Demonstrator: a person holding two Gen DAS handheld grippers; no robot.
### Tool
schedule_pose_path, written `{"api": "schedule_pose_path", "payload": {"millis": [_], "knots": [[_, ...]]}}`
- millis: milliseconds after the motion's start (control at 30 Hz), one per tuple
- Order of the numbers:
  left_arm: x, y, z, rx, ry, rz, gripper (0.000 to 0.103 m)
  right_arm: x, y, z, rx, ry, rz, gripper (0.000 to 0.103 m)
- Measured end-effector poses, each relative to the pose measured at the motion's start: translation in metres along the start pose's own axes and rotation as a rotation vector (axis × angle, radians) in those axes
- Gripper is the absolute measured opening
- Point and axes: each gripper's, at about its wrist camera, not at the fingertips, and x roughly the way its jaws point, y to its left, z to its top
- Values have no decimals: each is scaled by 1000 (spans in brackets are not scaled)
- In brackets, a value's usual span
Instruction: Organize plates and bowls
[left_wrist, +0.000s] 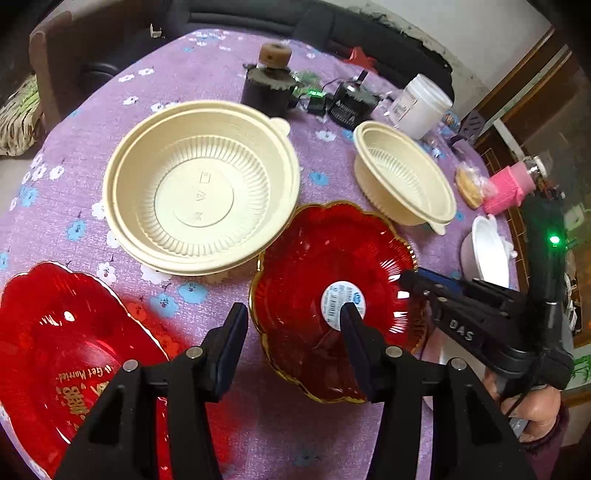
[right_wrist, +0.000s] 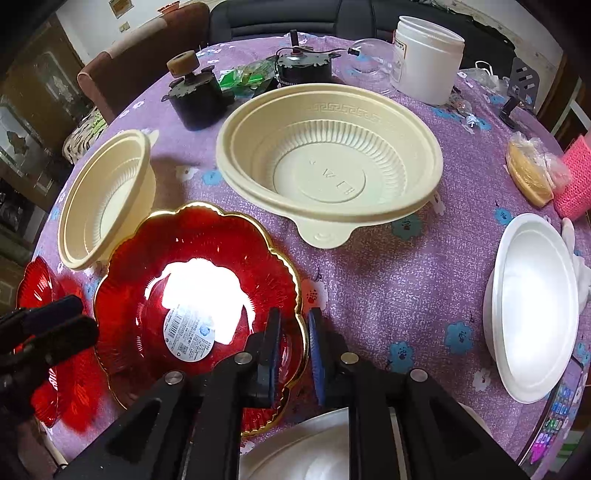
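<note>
A red scalloped plate with a gold rim and a round label (left_wrist: 334, 280) (right_wrist: 199, 295) lies on the purple tablecloth. My right gripper (right_wrist: 294, 325) (left_wrist: 413, 280) has its jaws closed around that plate's rim. My left gripper (left_wrist: 291, 314) is open, one finger over the plate, the other outside its left edge; it also shows in the right wrist view (right_wrist: 62, 314). A second red plate (left_wrist: 62, 350) (right_wrist: 37, 280) lies to the left. Two cream plastic bowls (left_wrist: 201, 181) (left_wrist: 404, 177) stand beyond; they also show in the right wrist view (right_wrist: 328, 158) (right_wrist: 107, 195).
White bowls (right_wrist: 535, 306) (right_wrist: 295, 450) sit at the right and near edge. A white jar (right_wrist: 428, 55), two small motors (right_wrist: 195, 92) (right_wrist: 303, 66), a clear dome (right_wrist: 373, 62), a pink knitted item (right_wrist: 576, 177) and a wrapped snack (right_wrist: 528, 173) crowd the far side.
</note>
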Motion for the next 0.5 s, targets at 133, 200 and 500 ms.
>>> {"api": "schedule_pose_path", "payload": {"millis": [133, 200, 500], "knots": [[21, -6, 3, 25, 68, 31, 51, 2, 2, 1, -1, 5, -3, 19], [30, -7, 4, 23, 89, 32, 51, 4, 3, 1, -6, 5, -9, 21], [10, -7, 0, 5, 27, -8, 51, -1, 5, -1, 0, -29, 8, 21]]}}
